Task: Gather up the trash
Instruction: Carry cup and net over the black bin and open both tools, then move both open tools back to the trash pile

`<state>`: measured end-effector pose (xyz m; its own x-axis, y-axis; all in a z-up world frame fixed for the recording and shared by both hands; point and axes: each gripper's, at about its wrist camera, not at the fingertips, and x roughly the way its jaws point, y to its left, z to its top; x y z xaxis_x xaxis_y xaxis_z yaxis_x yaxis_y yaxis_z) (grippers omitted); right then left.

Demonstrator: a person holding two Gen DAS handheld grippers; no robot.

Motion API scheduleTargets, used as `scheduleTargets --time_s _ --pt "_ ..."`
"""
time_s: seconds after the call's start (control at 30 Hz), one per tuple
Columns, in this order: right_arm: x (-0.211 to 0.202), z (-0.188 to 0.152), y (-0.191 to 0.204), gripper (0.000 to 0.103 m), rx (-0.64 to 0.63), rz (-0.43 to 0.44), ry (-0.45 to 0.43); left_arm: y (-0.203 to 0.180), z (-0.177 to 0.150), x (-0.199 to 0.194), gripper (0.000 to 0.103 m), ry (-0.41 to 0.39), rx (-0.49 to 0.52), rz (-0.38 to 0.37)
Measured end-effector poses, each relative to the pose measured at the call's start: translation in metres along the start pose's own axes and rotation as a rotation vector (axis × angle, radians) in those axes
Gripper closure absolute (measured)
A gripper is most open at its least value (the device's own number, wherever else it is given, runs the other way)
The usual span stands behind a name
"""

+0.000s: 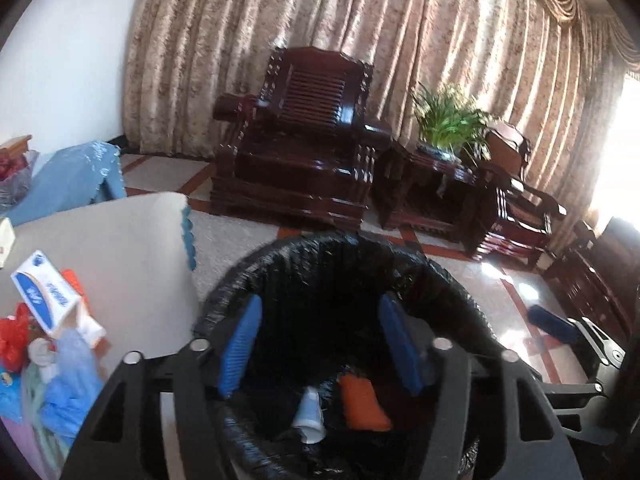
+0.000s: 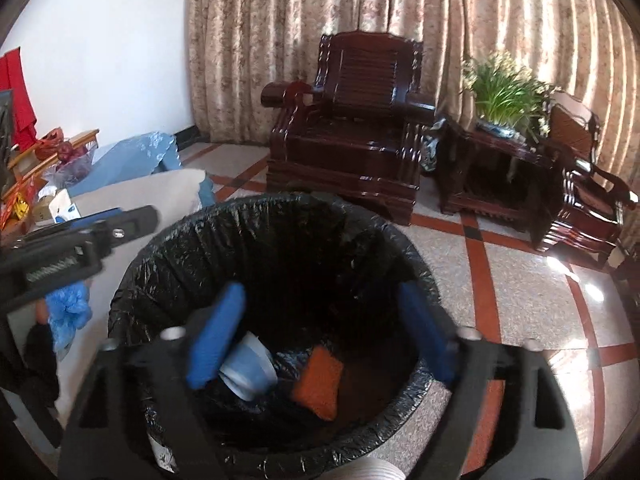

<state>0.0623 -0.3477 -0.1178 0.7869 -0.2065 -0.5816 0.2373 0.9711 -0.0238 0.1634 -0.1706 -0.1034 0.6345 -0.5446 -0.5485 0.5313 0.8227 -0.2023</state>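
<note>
1. Two grippers hang over one landmark, the trash bin (image 2: 264,320), a round bin lined with a black bag (image 1: 332,276) whose edge folds over the rim.
2. The left gripper (image 1: 320,344) is above the bin's mouth with its blue pads (image 1: 240,348) spread wide and nothing between them.
3. The right gripper (image 2: 320,340) is also above the bin's mouth, its blue pads (image 2: 218,336) parted wide and empty.
4. Inside the bin, at the bottom, lies a paper cup (image 2: 248,368), blue and white, on its side; in the right wrist view it shows just beside the right gripper's left pad, but whether they touch I cannot tell.
5. Next to the cup in the bin lies an orange packet (image 2: 318,380); the same packet (image 1: 364,402) and cup (image 1: 308,416) show in the left wrist view.
6. Left of the bin stands a table with a pale top (image 1: 112,248), near the bin's side.
7. On that table, on the side away from the bin, lie a blue and white box (image 1: 44,292), crumpled blue plastic (image 1: 70,380) and red scraps (image 1: 14,336) in a heap.
8. Beyond the bin stands a dark wooden armchair (image 2: 352,128) before patterned curtains (image 2: 280,20).
9. Right of that chair, farther from the bin, a green plant (image 2: 504,92) sits on a dark side table (image 2: 492,168).
</note>
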Motion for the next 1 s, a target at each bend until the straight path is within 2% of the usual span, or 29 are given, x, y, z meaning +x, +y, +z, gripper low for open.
scheduleTargets --time_s 0.07,0.23,0.53,0.73,0.87,1.0 --pt "-0.008 0.004 0.003 0.005 0.02 0.046 -0.034 0.009 0.003 -0.013 0.027 -0.03 -0.005 0.036" --pt "-0.021 0.018 0.032 0.005 0.011 0.108 -0.076 0.037 0.003 -0.057 0.018 -0.092 -0.027 0.138" --pt "-0.025 0.038 0.108 0.005 -0.048 0.25 -0.098 0.113 -0.017 -0.137 0.016 -0.15 -0.07 0.39" --pt "-0.024 0.034 0.16 0.005 -0.124 0.316 -0.085 0.167 -0.04 -0.173 0.016 -0.14 -0.128 0.551" --pt "-0.019 0.034 0.189 0.005 -0.153 0.351 -0.077 0.195 -0.053 -0.183 0.017 -0.121 -0.167 0.605" --pt "-0.011 0.035 0.214 0.005 -0.193 0.382 -0.069 0.219 -0.06 -0.18 0.017 -0.092 -0.195 0.618"
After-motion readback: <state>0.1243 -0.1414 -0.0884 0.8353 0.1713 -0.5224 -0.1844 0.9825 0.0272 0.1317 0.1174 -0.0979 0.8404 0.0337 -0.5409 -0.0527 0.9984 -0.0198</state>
